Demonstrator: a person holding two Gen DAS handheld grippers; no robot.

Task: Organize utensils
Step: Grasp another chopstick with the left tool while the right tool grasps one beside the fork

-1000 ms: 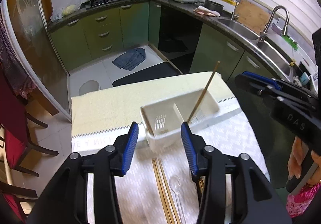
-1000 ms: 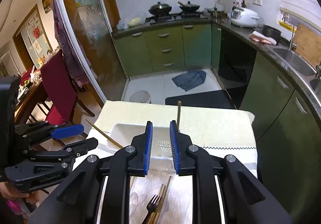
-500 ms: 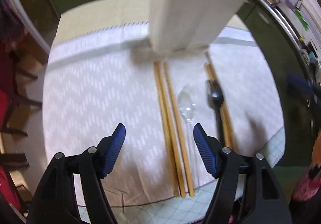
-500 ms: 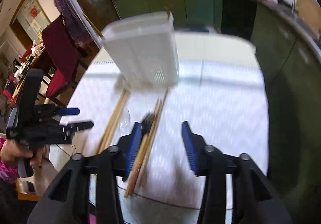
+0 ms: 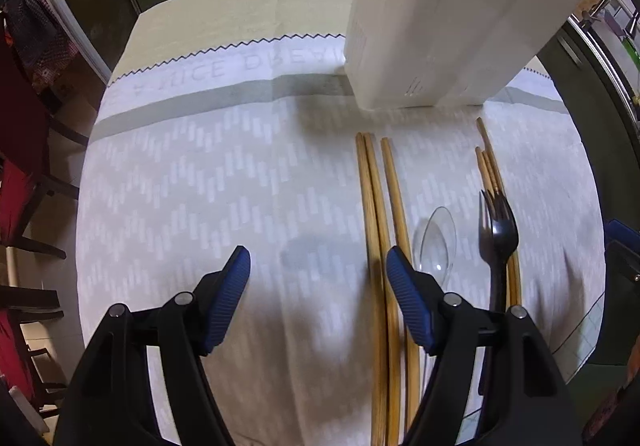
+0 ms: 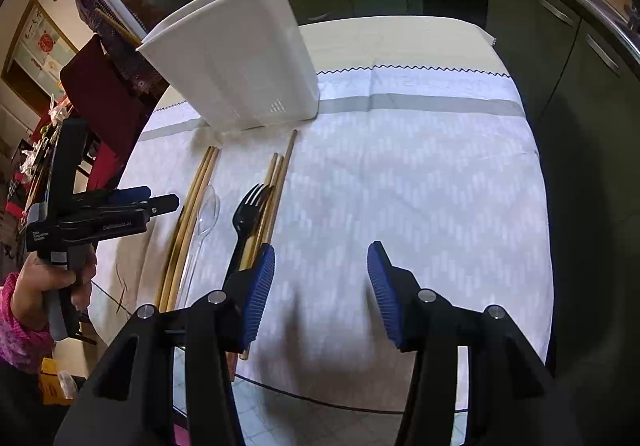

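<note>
A white utensil holder (image 5: pixel 452 18) (image 6: pixel 236 62) stands on the white patterned tablecloth (image 5: pixel 200 186), with chopsticks (image 6: pixel 116 26) poking out of its top. In front of it lie three wooden chopsticks (image 5: pixel 372 206) (image 6: pixel 192 206), a clear plastic spoon (image 5: pixel 436 242) (image 6: pixel 206 218), a black fork (image 5: pixel 500 234) (image 6: pixel 246 214) and more chopsticks (image 5: pixel 490 170) (image 6: pixel 276 190) under the fork. My left gripper (image 5: pixel 318 270) (image 6: pixel 160 196) hangs open over bare cloth, its right finger above the three chopsticks. My right gripper (image 6: pixel 320 266) is open over bare cloth, just right of the fork.
Red chairs (image 5: pixel 20 174) (image 6: pixel 96 94) stand by the table's left side. Green kitchen cabinets (image 6: pixel 560 58) run behind and along the right. A hand in a pink sleeve (image 6: pixel 24 326) holds the left gripper off the table's near left edge.
Both grippers have dropped toward the table and tipped downward, so the holder now looms at the top. Both pairs of jaws stand wider than a second ago.
</note>
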